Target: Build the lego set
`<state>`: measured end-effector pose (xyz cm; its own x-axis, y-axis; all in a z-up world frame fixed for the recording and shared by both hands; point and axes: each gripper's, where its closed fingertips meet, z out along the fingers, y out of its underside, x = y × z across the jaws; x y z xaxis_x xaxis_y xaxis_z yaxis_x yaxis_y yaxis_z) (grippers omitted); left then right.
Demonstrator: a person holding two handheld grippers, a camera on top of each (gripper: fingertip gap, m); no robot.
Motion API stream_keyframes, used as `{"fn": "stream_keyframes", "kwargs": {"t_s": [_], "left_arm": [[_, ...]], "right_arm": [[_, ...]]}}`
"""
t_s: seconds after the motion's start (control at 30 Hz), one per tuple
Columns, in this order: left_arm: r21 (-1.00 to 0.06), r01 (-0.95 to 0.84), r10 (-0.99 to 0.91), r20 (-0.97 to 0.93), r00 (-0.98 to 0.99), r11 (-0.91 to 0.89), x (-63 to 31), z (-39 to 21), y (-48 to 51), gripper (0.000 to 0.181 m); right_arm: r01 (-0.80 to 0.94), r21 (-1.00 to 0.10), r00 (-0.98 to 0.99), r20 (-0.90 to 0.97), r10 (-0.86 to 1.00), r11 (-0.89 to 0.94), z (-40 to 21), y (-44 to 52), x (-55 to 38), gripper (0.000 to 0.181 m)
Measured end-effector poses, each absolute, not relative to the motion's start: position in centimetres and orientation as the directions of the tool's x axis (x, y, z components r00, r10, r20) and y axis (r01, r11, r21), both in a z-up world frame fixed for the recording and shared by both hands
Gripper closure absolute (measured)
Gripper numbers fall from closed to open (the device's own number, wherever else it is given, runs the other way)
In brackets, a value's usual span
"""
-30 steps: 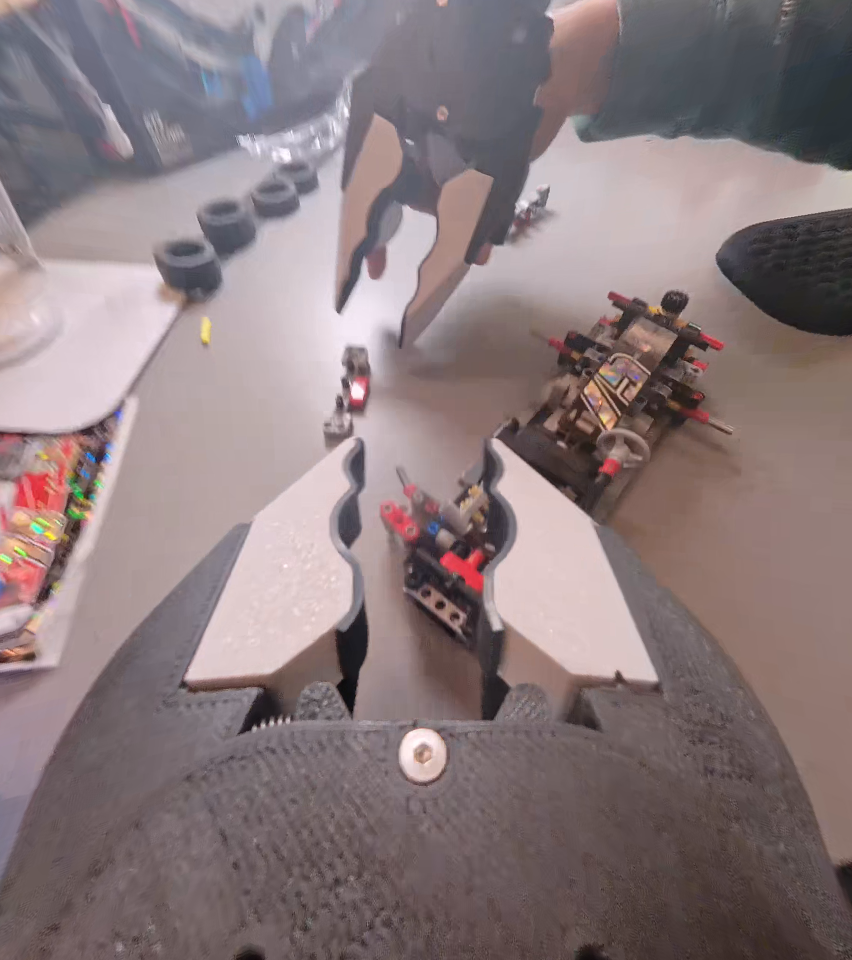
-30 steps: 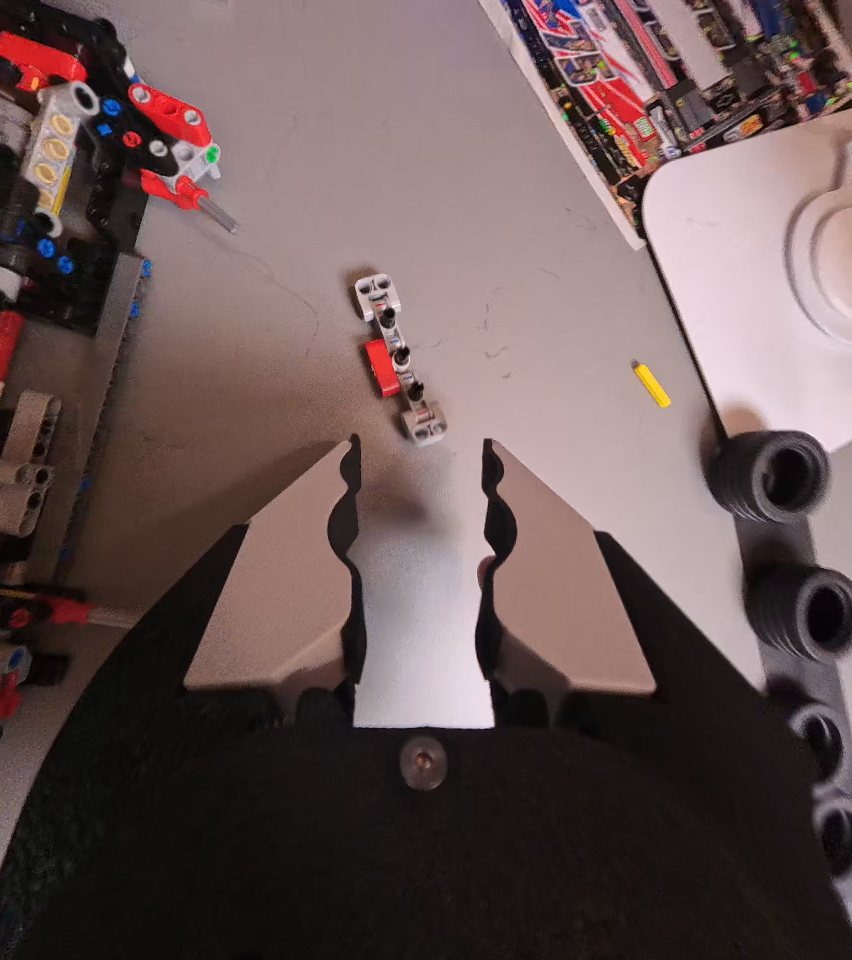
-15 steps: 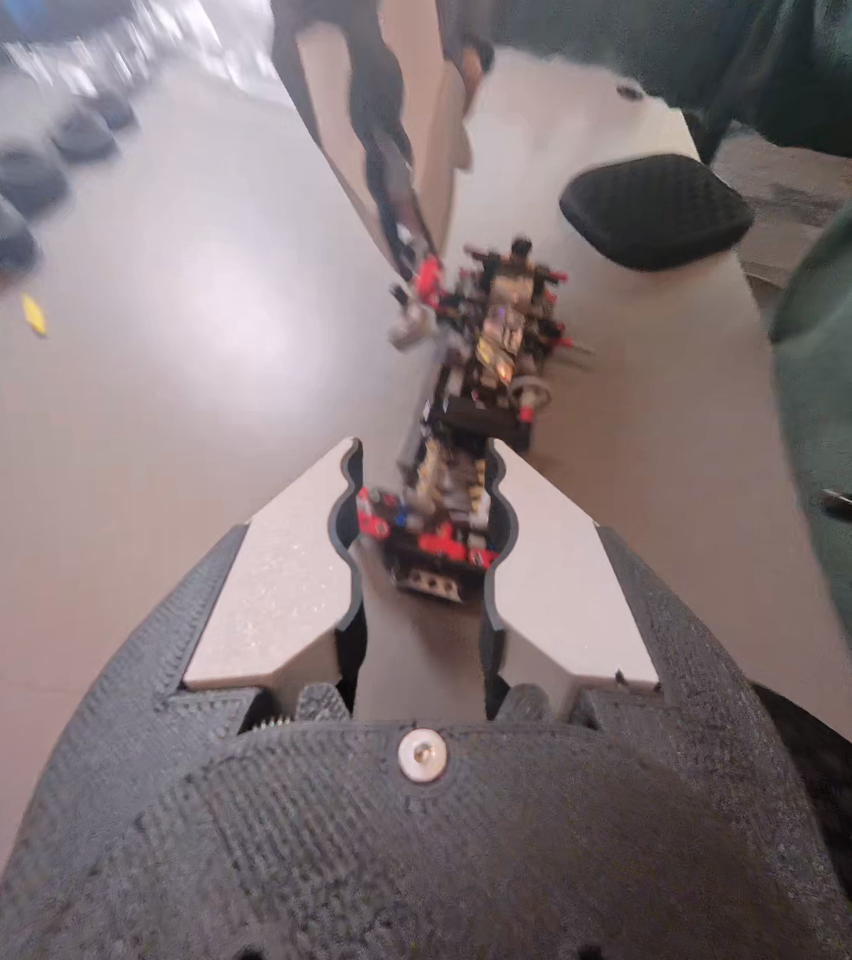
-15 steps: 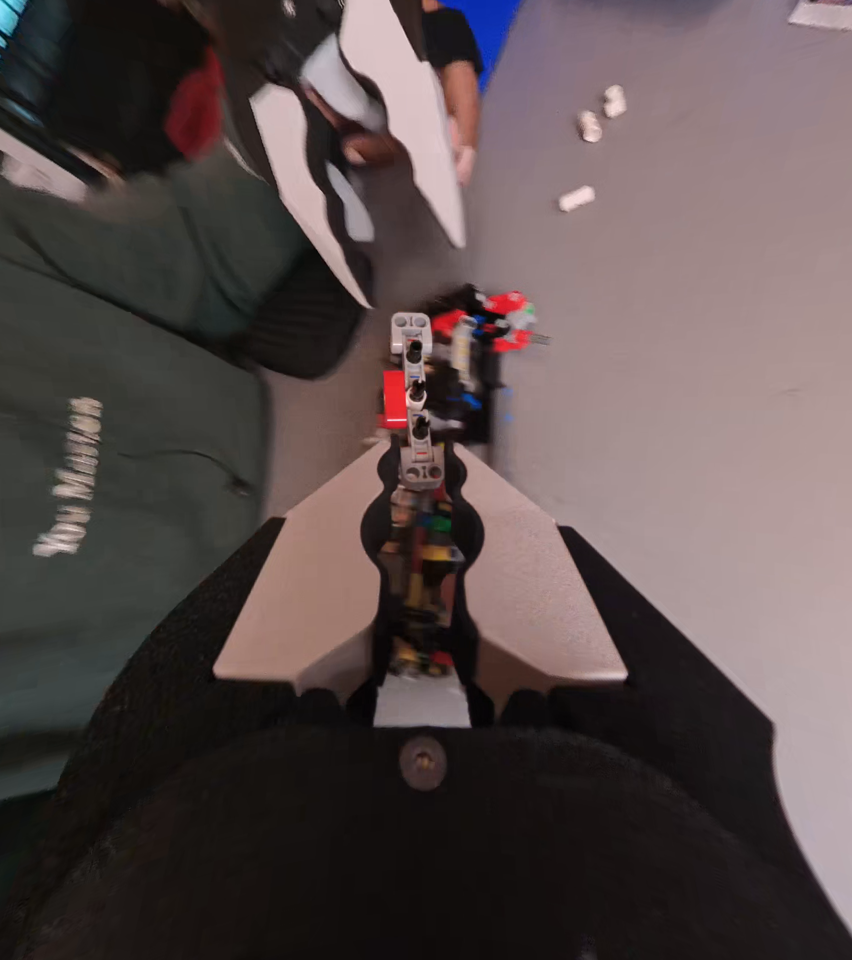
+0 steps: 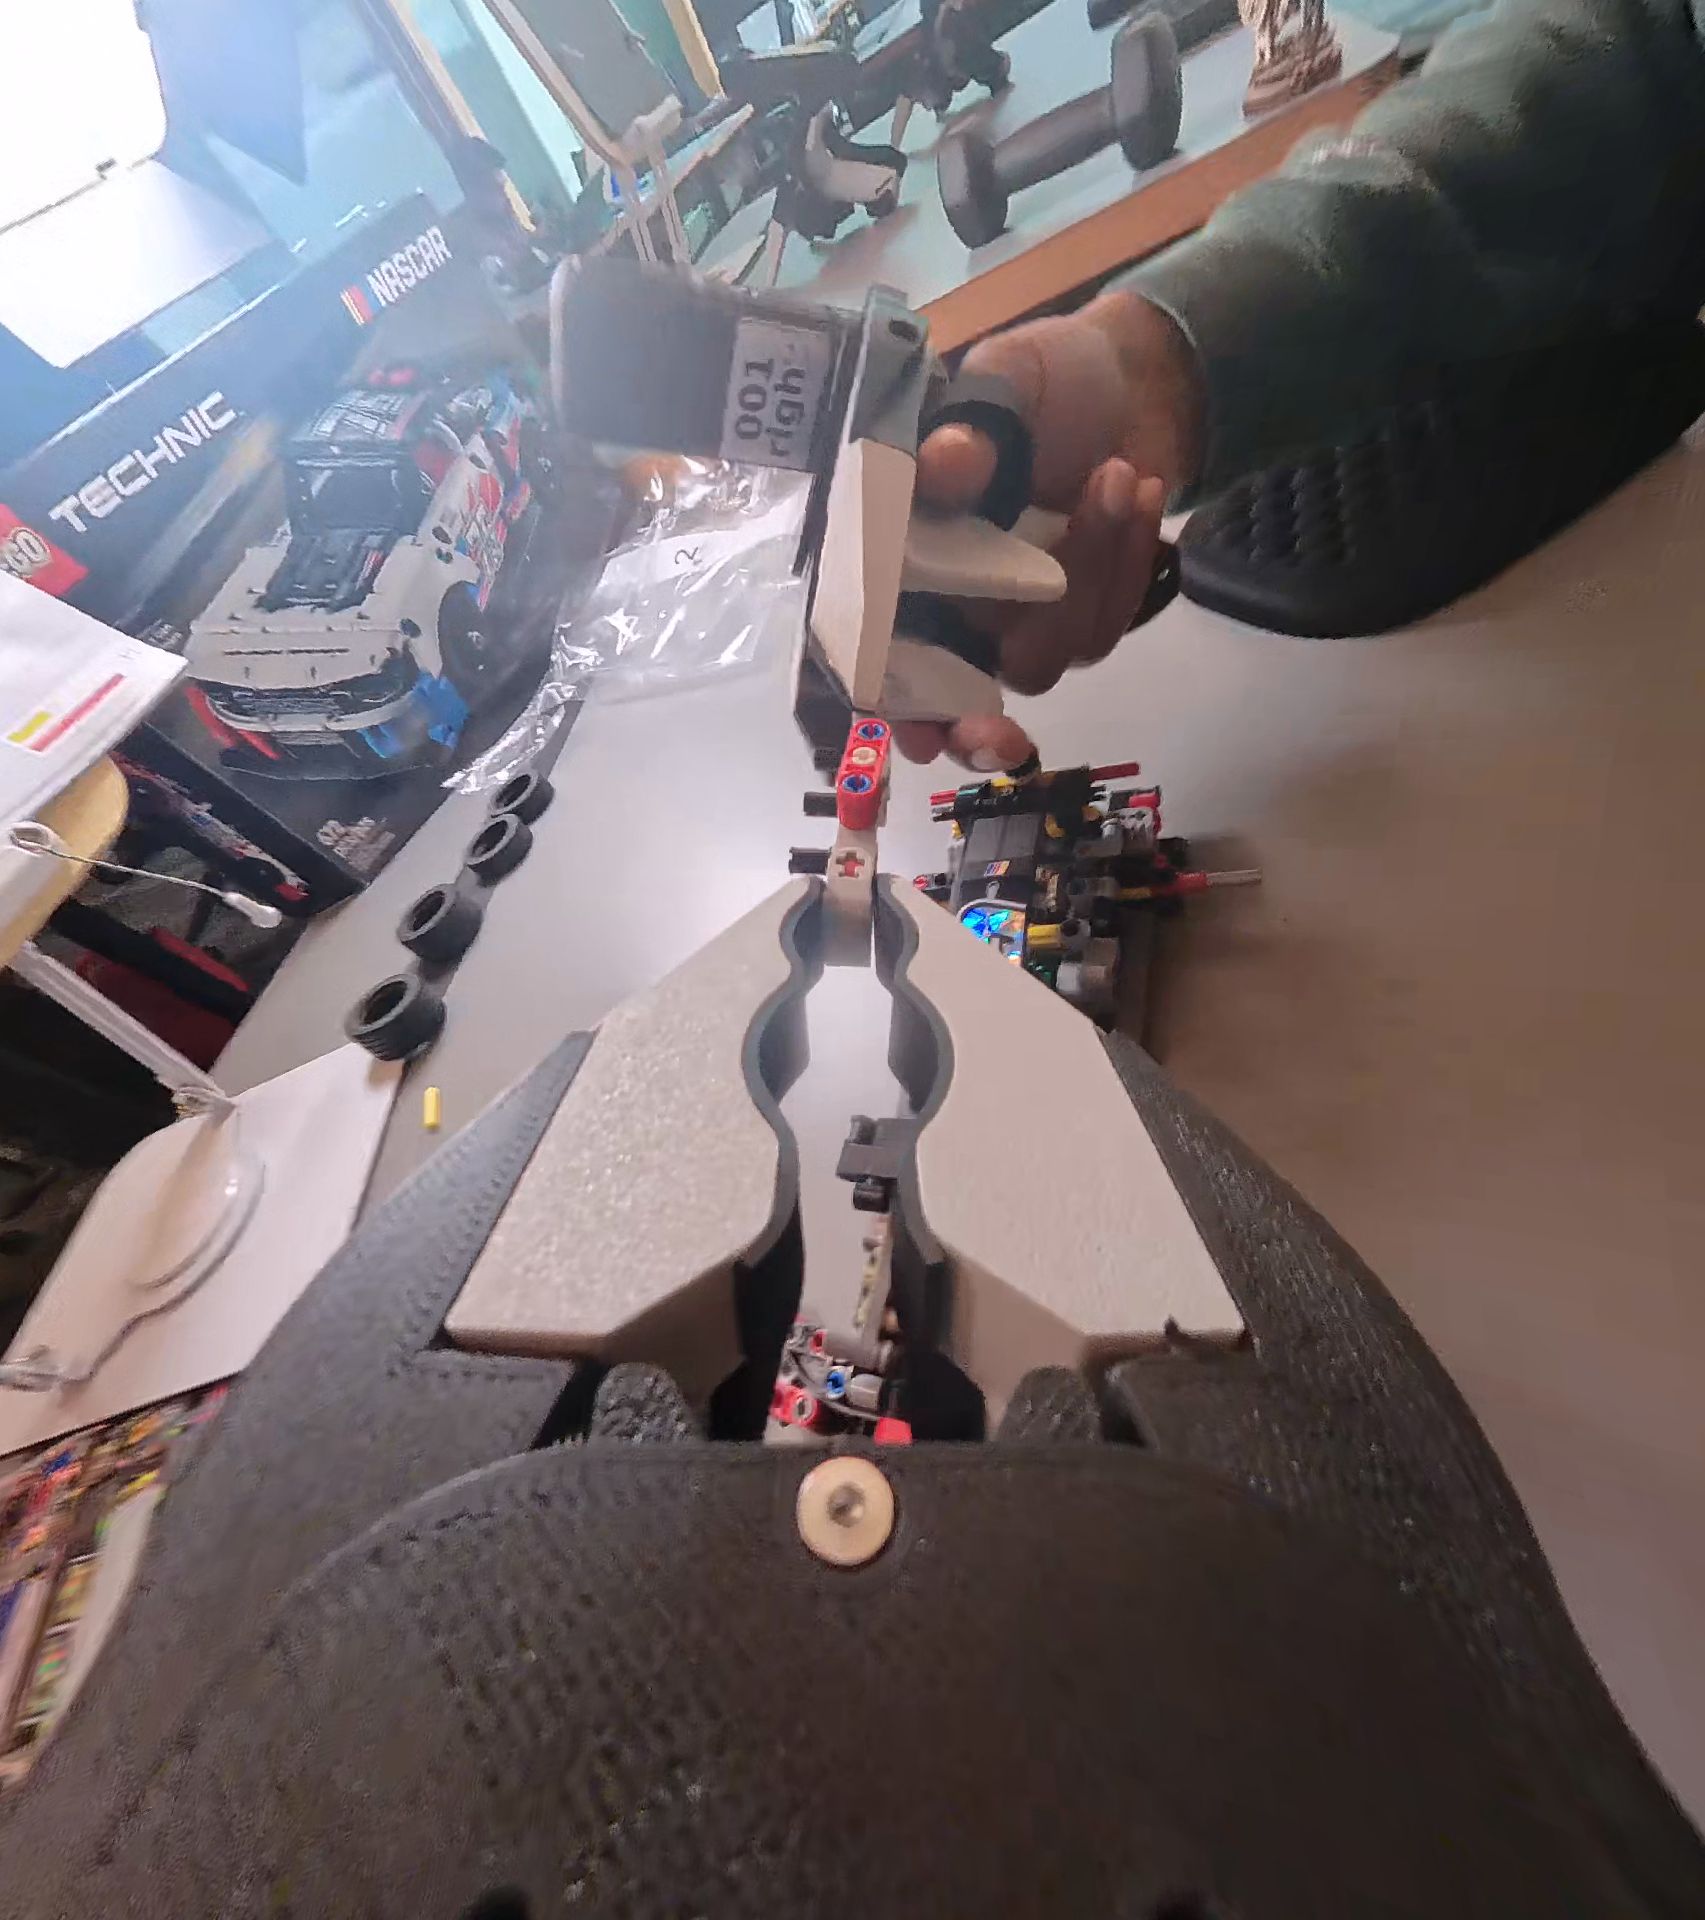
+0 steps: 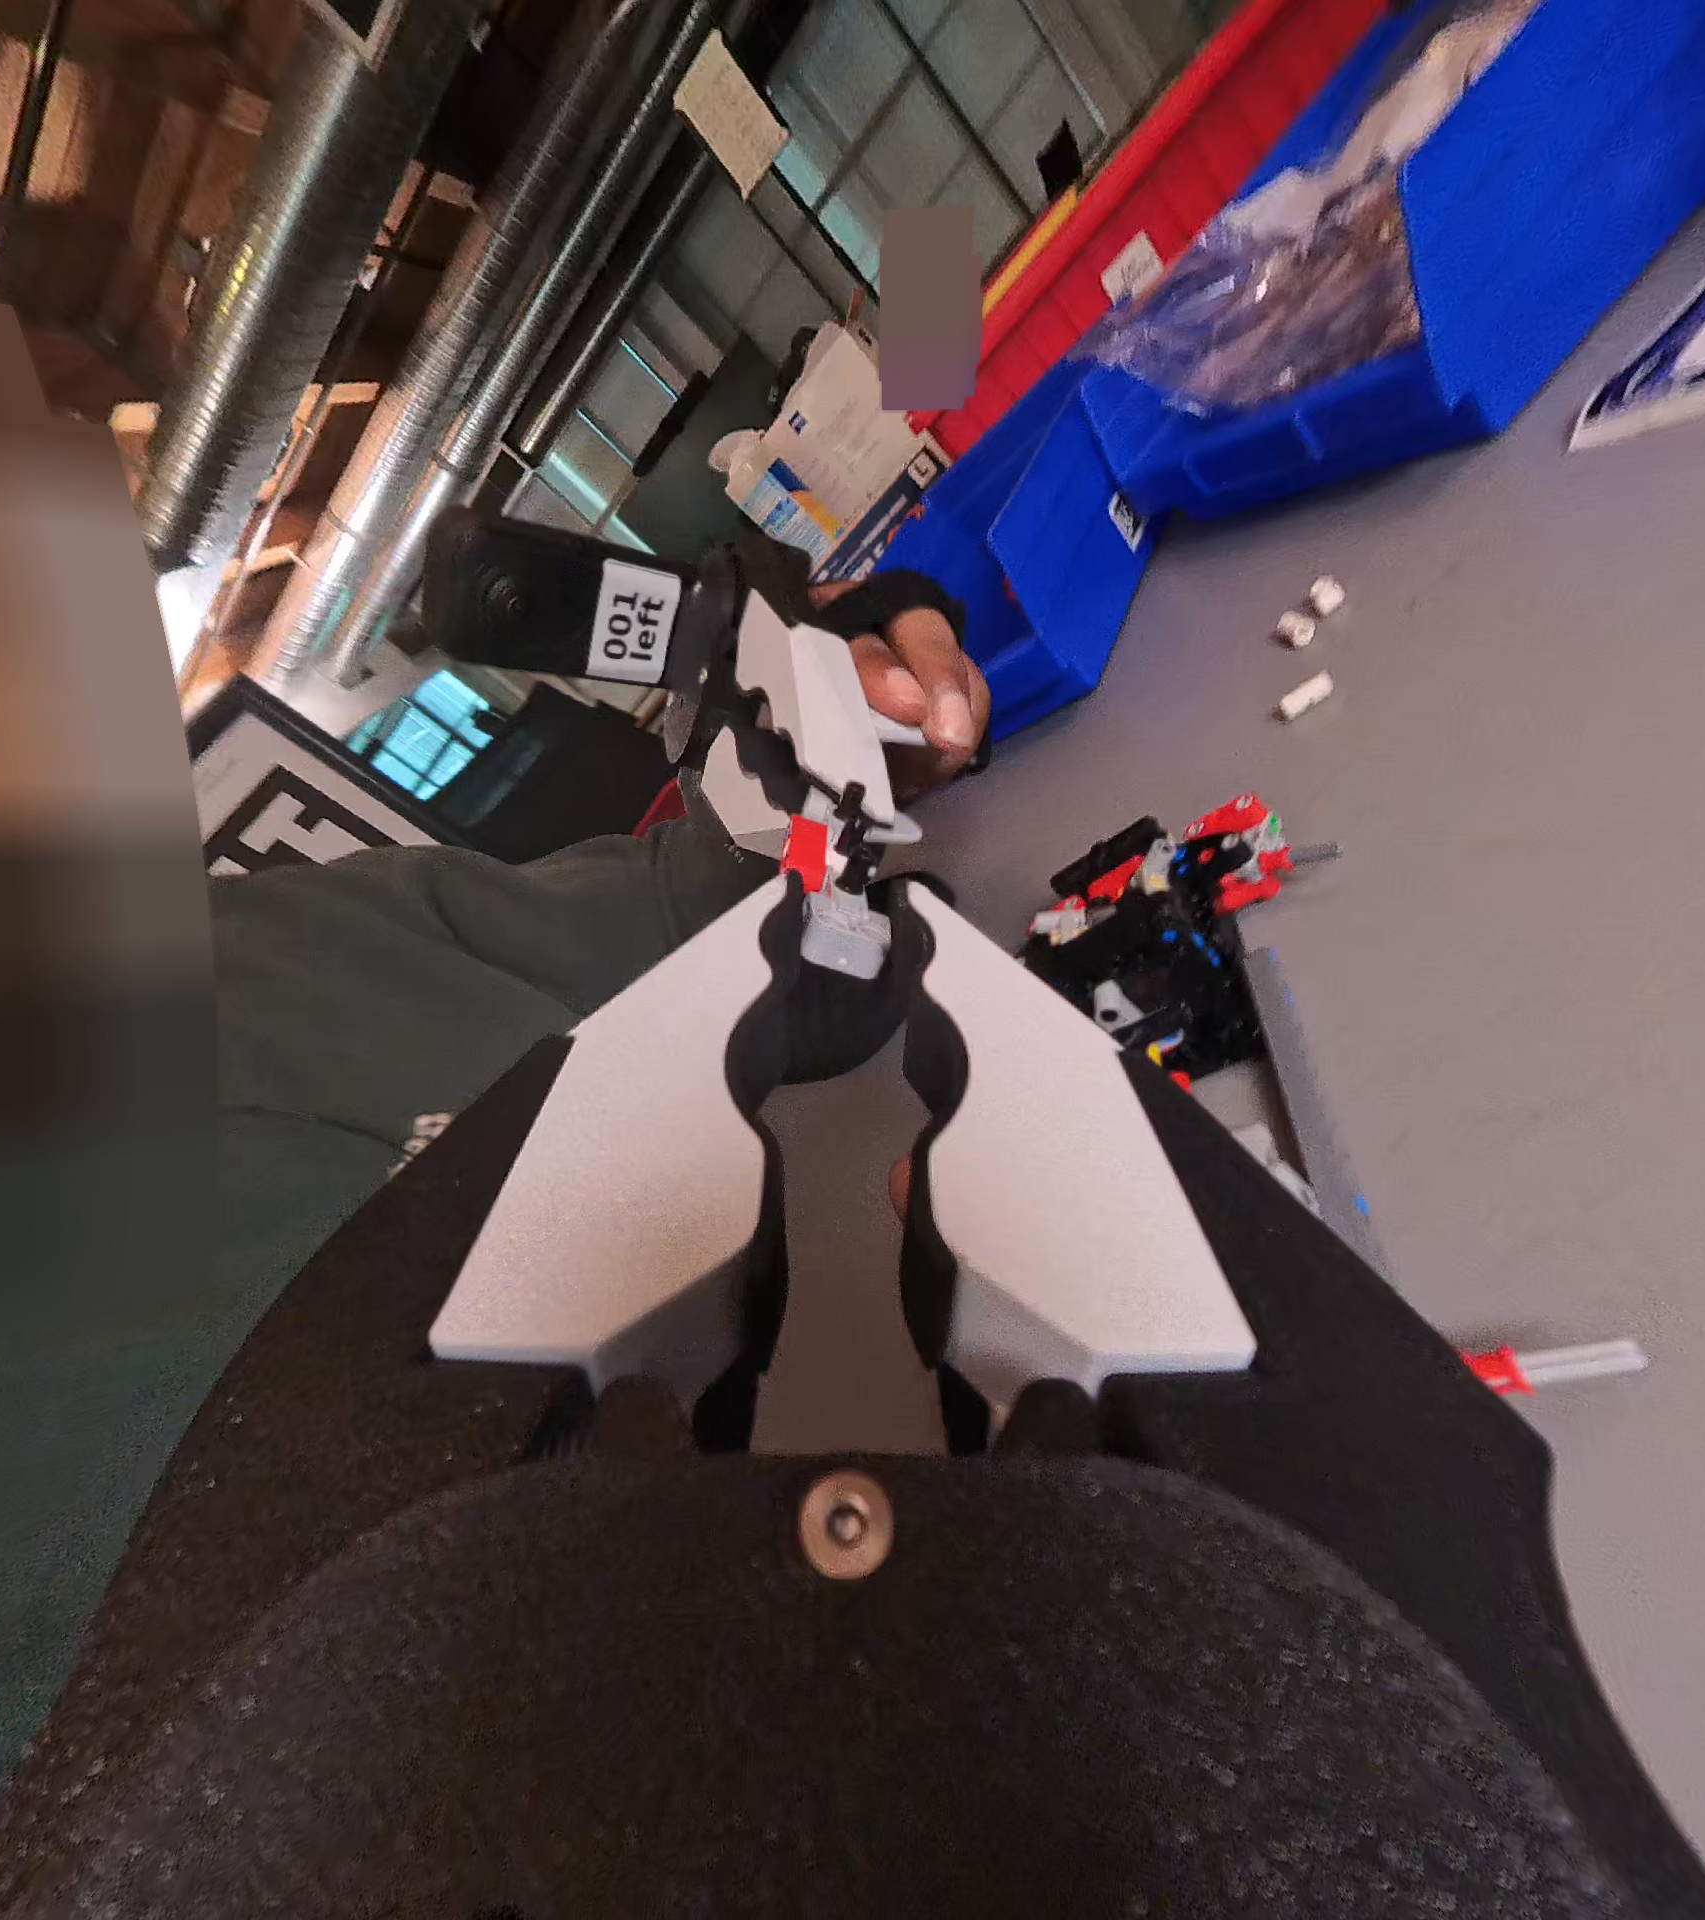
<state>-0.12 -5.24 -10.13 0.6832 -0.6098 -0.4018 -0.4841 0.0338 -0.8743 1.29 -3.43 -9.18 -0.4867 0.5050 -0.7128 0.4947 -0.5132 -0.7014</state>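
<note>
Both grippers were closed on one small sub-assembly (image 5: 856,831), a grey axle piece with a red connector and black pins, held in the air above the table (image 5: 1450,1039). The left gripper (image 5: 849,896) pinched its grey end. The right gripper (image 6: 840,906) held the other grey end and appeared in the left wrist view at 12 o'clock. The car chassis (image 5: 1061,883) lay on the table at about 2 o'clock from the left fingertips, and four loose tyres (image 5: 453,914) at 10 o'clock. For a good hand-over, I think one gripper should keep firm pressure while the other releases slowly, without twisting, so the pins do not slip out.
</note>
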Motion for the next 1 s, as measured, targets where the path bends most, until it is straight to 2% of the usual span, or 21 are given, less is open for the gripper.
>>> {"fn": "stream_keyframes", "kwargs": {"t_s": [0.07,0.13,0.23,0.3,0.6,1.0], "left_arm": [[-0.915,-0.402,-0.635,-0.307,0.709,-0.007,0.1,-10.4,-5.2,0.176],[-0.949,-0.312,-0.663,-0.203,0.72,-0.048,0.2,-10.4,-5.2,0.176],[-0.976,-0.191,-0.698,-0.068,0.713,-0.101,0.5,-10.0,-5.3,0.176],[-0.983,-0.124,-0.724,0.011,0.69,-0.133,0.8,-9.9,-5.6,0.176],[-0.961,0.083,-0.731,0.254,0.633,-0.262,0.5,-9.6,-5.6,0.176],[-0.948,0.13,-0.779,0.313,0.544,-0.291,1.3,-9.4,-6.4,0.176]], "right_arm": [[0.385,-0.825,-0.543,-0.565,0.621,-0.414,-9.0,-3.5,1.5,0.161],[0.285,-0.931,-0.566,-0.356,0.744,-0.23,-9.2,-3.7,1.7,0.158],[0.147,-0.989,-0.534,-0.092,0.841,-0.014,-8.8,-3.6,1.7,0.171],[0.118,-0.992,-0.541,-0.031,0.841,0.039,-8.7,-3.9,2.0,0.172],[0.153,-0.98,-0.521,-0.186,0.833,-0.124,-8.6,-3.8,1.7,0.174],[0.187,-0.96,-0.593,-0.281,0.755,-0.211,-8.4,-4.6,2.3,0.175]]}}
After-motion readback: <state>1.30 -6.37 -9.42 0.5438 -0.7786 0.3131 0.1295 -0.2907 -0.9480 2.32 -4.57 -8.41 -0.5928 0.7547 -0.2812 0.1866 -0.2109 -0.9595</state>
